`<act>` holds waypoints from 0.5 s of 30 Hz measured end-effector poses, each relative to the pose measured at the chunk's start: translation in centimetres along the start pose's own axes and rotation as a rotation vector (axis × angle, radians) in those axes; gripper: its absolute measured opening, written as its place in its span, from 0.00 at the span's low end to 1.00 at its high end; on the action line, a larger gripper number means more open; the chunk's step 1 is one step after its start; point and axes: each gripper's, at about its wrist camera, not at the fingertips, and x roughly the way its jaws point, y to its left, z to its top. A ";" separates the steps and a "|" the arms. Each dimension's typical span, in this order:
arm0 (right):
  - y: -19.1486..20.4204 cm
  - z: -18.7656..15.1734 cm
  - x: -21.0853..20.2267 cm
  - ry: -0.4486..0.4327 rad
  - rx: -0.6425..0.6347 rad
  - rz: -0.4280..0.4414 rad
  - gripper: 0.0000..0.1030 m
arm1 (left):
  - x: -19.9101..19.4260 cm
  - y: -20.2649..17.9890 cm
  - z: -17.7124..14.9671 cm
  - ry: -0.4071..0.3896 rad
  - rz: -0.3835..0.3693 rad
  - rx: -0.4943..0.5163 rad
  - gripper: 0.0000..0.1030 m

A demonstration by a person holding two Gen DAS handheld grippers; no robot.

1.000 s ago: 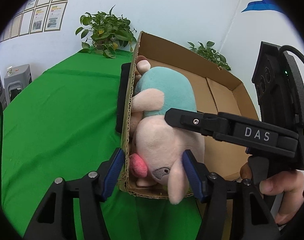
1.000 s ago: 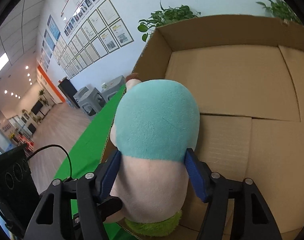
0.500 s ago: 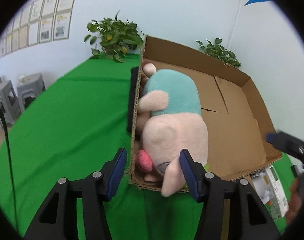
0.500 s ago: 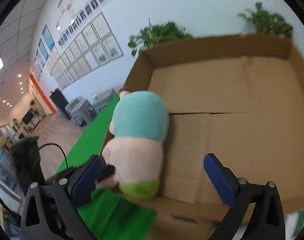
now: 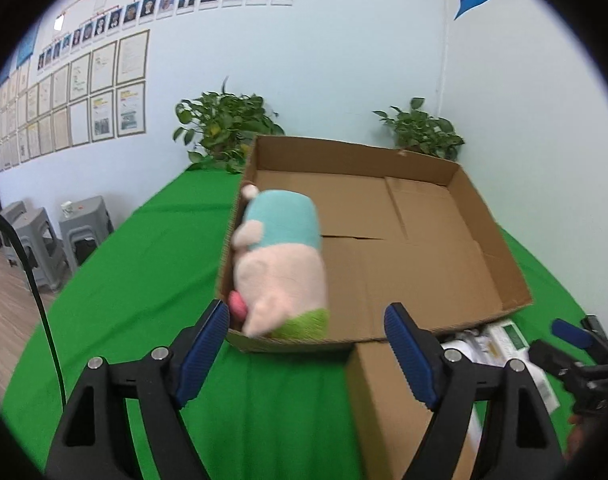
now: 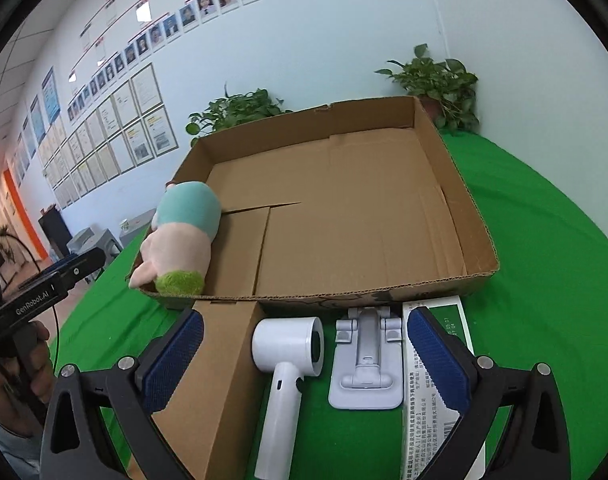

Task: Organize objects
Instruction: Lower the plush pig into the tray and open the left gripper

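Note:
A pink plush pig in a teal shirt (image 5: 280, 264) lies along the left wall inside an open cardboard box (image 5: 500, 240) on the green table; it also shows in the right wrist view (image 6: 180, 236). My left gripper (image 5: 308, 352) is open and empty, in front of the box. My right gripper (image 6: 304, 364) is open and empty, above a white hair dryer (image 6: 284, 376), a white folding stand (image 6: 364, 364) and a green-and-white carton (image 6: 436, 400) lying before the box (image 6: 444, 184).
A folded-down box flap (image 6: 212, 368) lies at the front left. Two potted plants (image 5: 228, 128) stand at the table's far edge. Grey stools (image 5: 44, 236) stand on the floor to the left. A black cable (image 5: 40, 300) runs along the left.
Both grippers let go of the plush pig and pulled back from the box. The right gripper opened wide and now sits over the items in front of the box.

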 end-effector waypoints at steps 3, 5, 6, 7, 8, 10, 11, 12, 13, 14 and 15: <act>0.4 -0.5 -0.9 -0.008 -0.017 0.023 0.99 | -0.2 -1.3 -1.5 0.005 -0.010 0.006 0.76; 0.4 -0.9 -1.2 -0.004 -0.036 0.033 0.87 | -0.6 -2.1 -2.4 -0.005 -0.014 0.024 0.37; 0.5 -1.2 -1.2 0.006 -0.047 0.032 0.81 | -0.6 -2.4 -2.7 0.000 -0.013 0.038 0.23; 0.6 -1.5 -1.2 0.011 -0.059 0.024 0.65 | -0.6 -2.8 -2.9 0.005 -0.011 0.049 0.05; 0.6 -1.8 -1.2 0.014 -0.066 0.012 0.49 | -0.8 -3.1 -3.1 0.002 -0.009 0.055 0.05; 0.6 -2.3 -1.4 0.019 -0.071 0.003 0.33 | -1.3 -3.4 -3.3 -0.016 -0.018 0.048 0.05; 0.6 -2.6 -1.6 0.020 -0.075 0.006 0.33 | -1.6 -3.5 -3.3 -0.020 -0.013 0.044 0.11; 0.7 -2.7 -1.8 0.021 -0.079 0.011 0.33 | -1.6 -3.7 -3.2 -0.016 0.005 0.044 0.20; 0.7 -2.9 -1.9 0.020 -0.083 0.015 0.34 | -1.6 -3.8 -3.2 -0.009 0.017 0.046 0.51; 0.8 -2.9 -2.1 0.019 -0.087 0.017 0.47 | -1.6 -3.9 -3.2 -0.008 0.010 0.043 0.80; 0.8 -3.0 -2.4 0.014 -0.093 0.021 0.60 | -1.7 -3.8 -3.2 -0.017 -0.008 0.027 0.84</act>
